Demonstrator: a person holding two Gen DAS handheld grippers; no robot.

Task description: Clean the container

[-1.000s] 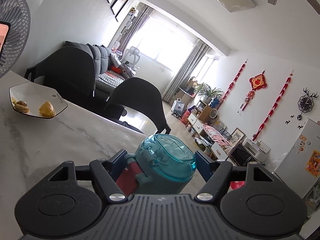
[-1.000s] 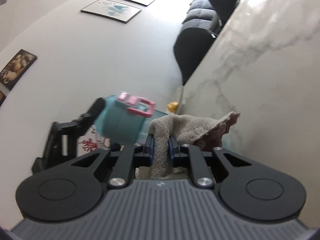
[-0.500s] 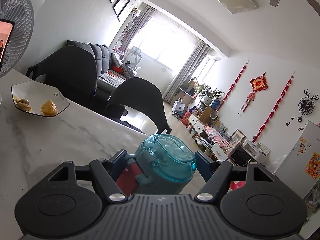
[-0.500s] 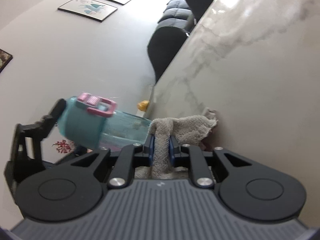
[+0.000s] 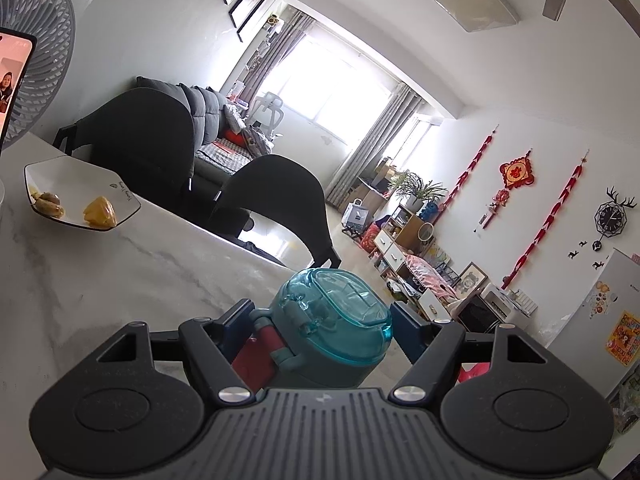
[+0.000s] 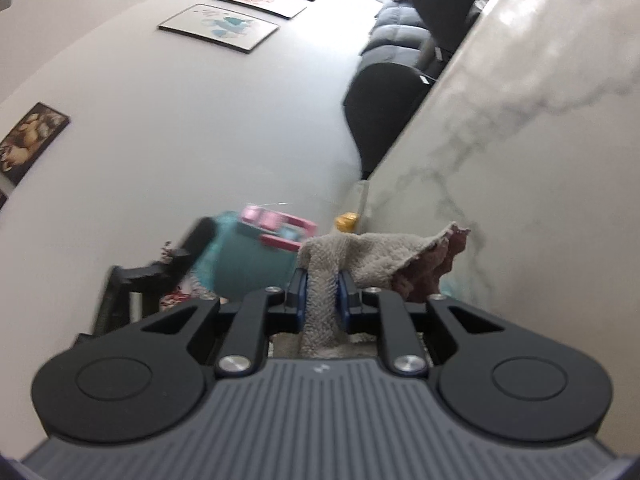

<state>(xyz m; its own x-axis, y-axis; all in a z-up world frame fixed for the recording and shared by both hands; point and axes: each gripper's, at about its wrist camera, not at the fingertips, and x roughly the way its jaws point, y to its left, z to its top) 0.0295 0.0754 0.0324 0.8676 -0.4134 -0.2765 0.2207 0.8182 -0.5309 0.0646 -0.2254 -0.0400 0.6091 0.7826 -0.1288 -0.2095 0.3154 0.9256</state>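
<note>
teal bottle clamped, cloth working its side

teal plastic fills the left claw [image 5: 316, 336]: its blue pads press either side of the container [image 5: 332, 320], a lidded drinking bottle with a pink-red handle, held above the marble counter [image 5: 100, 280] near its edge. the right claw [image 6: 323, 292] is clenched on a folded grey-brown cloth [image 6: 380, 260], jaws nearly together with the fabric pinched between them; the loose end of the cloth drapes against the bottle's teal body just beside the handle. further out on the counter sits a white plate [image 5: 60, 176] with pieces of yellow food, well apart from the work.

the step in hand looks like wiping the outside of the bottle. to do it well, keep the left grip steady so the bottle cannot twist, press the cloth flat rather than dragging only its corner, and work round the handle and lid seam where dirt collects.

against the frame half a second ago, the cloth reaches further forward along the bottle, and the right view sits closer to the handle. the left view shows almost no change: same grip, same bottle pose.
</note>
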